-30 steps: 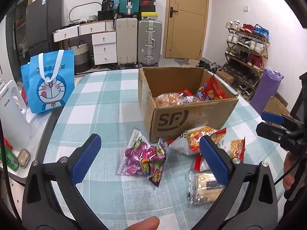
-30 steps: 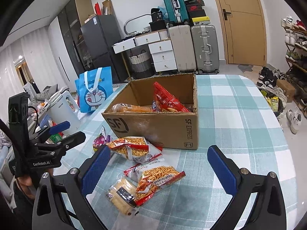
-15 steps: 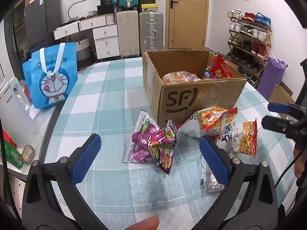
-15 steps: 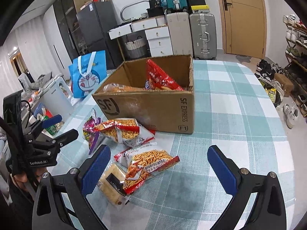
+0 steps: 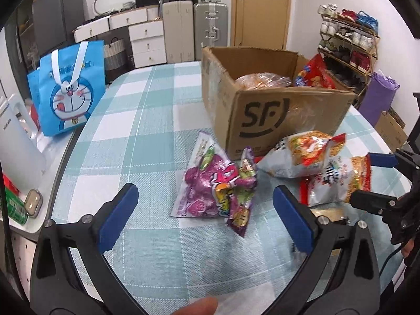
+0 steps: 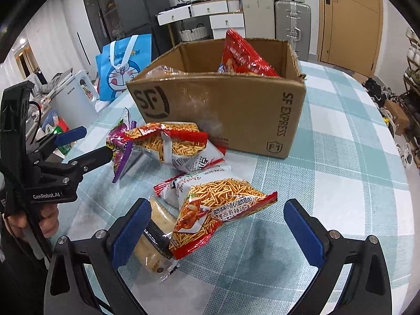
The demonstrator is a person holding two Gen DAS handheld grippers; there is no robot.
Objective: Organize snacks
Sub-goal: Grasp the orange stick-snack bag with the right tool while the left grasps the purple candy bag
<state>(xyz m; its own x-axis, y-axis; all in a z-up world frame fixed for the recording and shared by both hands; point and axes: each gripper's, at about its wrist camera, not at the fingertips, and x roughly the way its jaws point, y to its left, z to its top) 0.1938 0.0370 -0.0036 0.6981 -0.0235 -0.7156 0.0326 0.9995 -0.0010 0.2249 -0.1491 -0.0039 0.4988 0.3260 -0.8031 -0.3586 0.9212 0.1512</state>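
An open cardboard SF box (image 5: 275, 115) (image 6: 225, 113) stands on the checked table and holds a red chip bag (image 6: 244, 55) and a clear bread bag (image 5: 262, 80). In front of it lie a purple candy bag (image 5: 210, 186) (image 6: 119, 141), two orange noodle-snack bags (image 6: 173, 141) (image 6: 218, 210) and a pale biscuit pack (image 6: 152, 246). My left gripper (image 5: 204, 218) is open and empty, just short of the purple bag. My right gripper (image 6: 215, 233) is open and empty, its jaws either side of the nearer noodle bag.
A blue Doraemon tote (image 5: 68, 89) stands at the table's left edge beside a white appliance (image 5: 15, 141). Suitcases (image 5: 194, 29), drawers and a shoe rack (image 5: 349, 44) stand behind the table. The tablecloth (image 6: 341, 170) right of the box is bare.
Both grippers have moved forward and lower toward the snacks in front of the box. The snacks and the box look nearer. Both stay open.
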